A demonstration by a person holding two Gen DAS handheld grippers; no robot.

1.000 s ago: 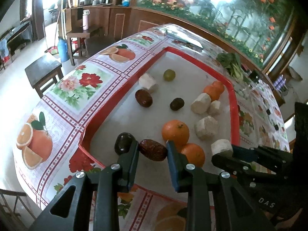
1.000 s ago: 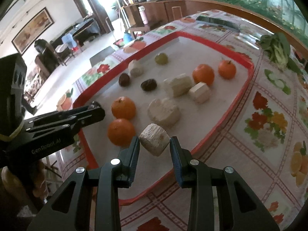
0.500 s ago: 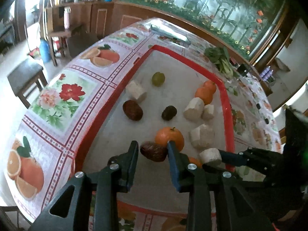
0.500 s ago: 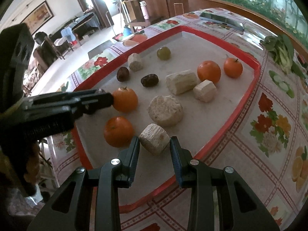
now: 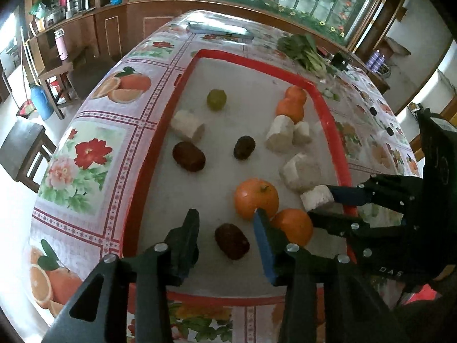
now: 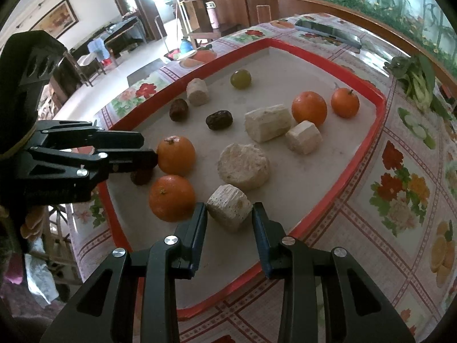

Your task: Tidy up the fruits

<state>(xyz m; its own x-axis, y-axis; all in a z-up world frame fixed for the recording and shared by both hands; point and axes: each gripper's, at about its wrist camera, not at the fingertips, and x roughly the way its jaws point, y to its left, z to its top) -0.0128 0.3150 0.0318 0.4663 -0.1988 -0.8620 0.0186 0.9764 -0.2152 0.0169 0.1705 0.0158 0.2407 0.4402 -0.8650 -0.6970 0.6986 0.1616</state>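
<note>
A red-rimmed tray (image 5: 160, 143) (image 6: 371, 131) holds oranges, dark dates, a green grape (image 5: 216, 99) and pale cut chunks. My left gripper (image 5: 227, 218) is open, its fingers either side of a dark date (image 5: 232, 240) that lies on the tray, not touching it. Two oranges (image 5: 256, 198) (image 5: 294, 225) sit just right of it. My right gripper (image 6: 230, 214) is shut on a pale chunk (image 6: 229, 211), also seen in the left wrist view (image 5: 316, 197), near the tray's front edge.
Two more oranges (image 6: 309, 108) (image 6: 344, 103), more pale chunks (image 6: 243, 165) (image 6: 268, 125) and dates (image 6: 218, 119) (image 6: 178, 109) lie across the tray. Leafy greens (image 6: 420, 77) and a phone (image 6: 328, 33) rest on the flowered tablecloth beyond. Stools stand past the table's left edge.
My left gripper has opened and let go of the dark date, which now lies on the tray between its fingers. My right gripper still holds the pale chunk, barely moved.
</note>
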